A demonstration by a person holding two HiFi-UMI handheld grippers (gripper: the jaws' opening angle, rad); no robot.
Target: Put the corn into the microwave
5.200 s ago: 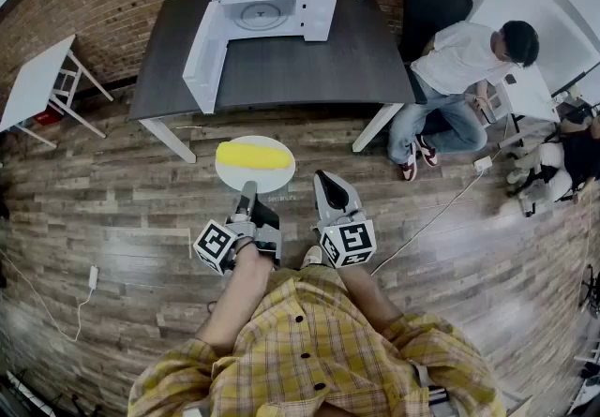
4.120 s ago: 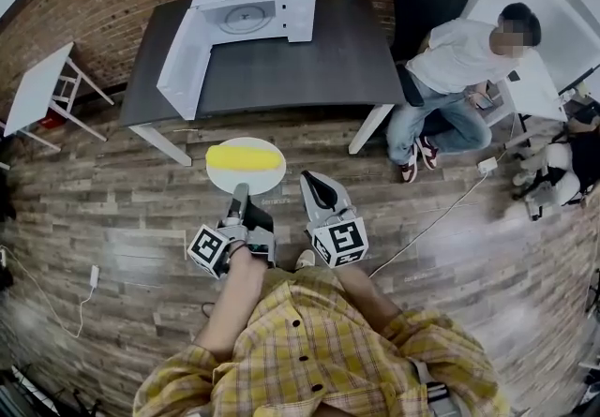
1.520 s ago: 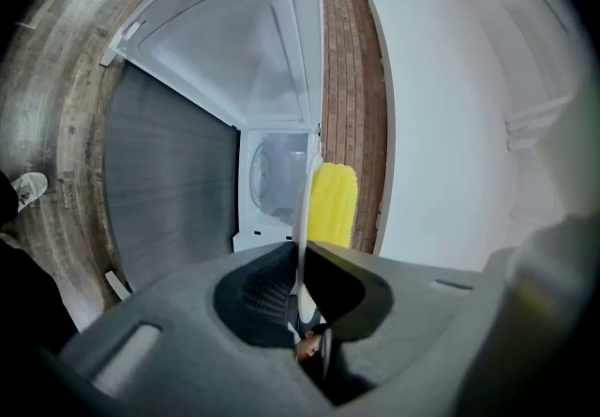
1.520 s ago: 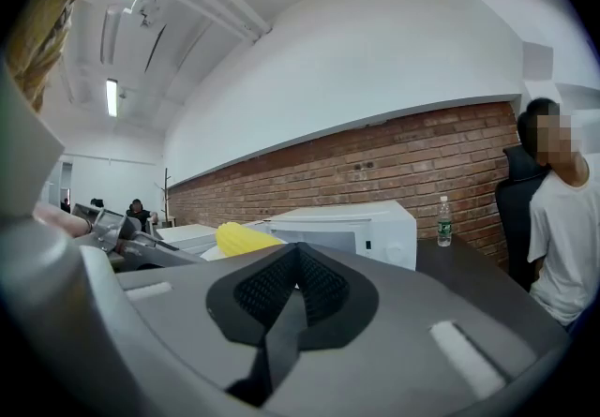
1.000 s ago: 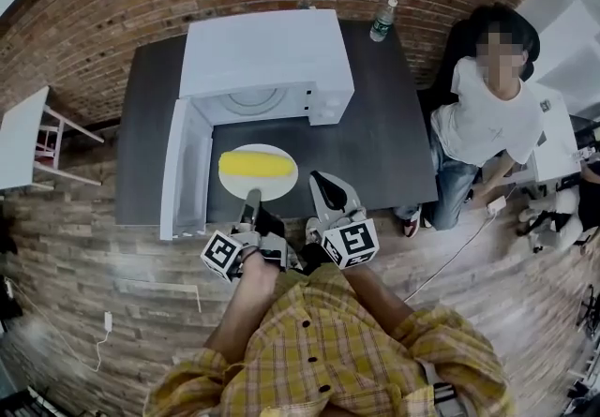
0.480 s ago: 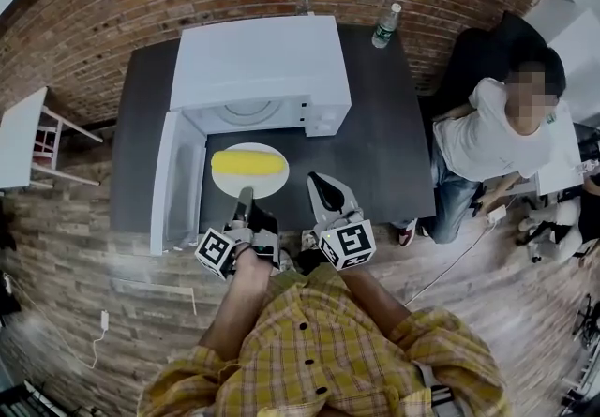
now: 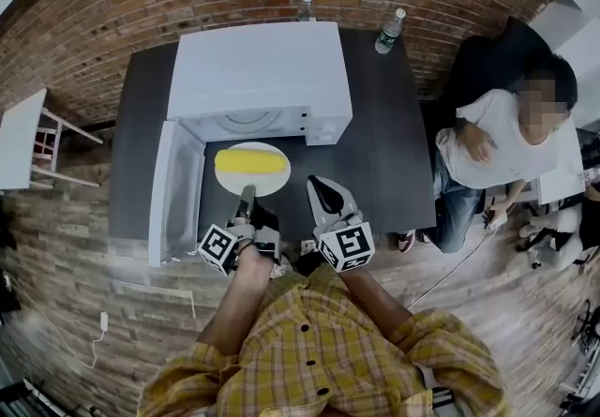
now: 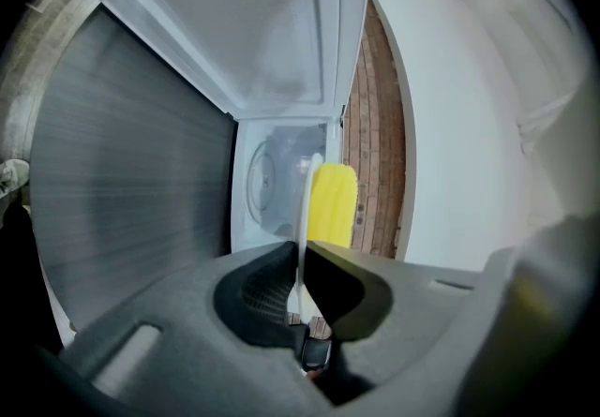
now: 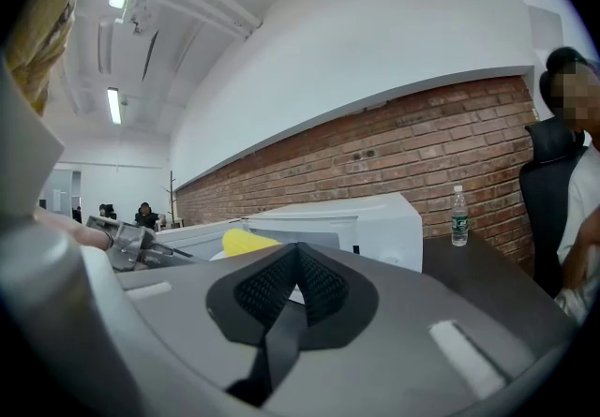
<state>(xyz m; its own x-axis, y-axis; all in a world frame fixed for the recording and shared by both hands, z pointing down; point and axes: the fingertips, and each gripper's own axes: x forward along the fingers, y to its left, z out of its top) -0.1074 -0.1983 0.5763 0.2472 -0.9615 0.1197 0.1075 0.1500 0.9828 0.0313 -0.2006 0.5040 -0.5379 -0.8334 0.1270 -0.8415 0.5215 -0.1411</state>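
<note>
A yellow corn cob lies on a white plate, held level just in front of the open white microwave. My left gripper is shut on the plate's near rim; in the left gripper view the plate stands edge-on between the jaws with the corn beside it and the microwave cavity behind. My right gripper is shut and holds nothing, to the right of the plate. The corn peeks over its jaws in the right gripper view.
The microwave's door hangs open to the left over the dark table. Two water bottles stand at the table's back by the brick wall. A seated person is at the right. A small white table is far left.
Since the earliest frames I have walked from the wooden floor up to the table, plate in my left gripper. Over the last second the plate has edged closer to the microwave's opening.
</note>
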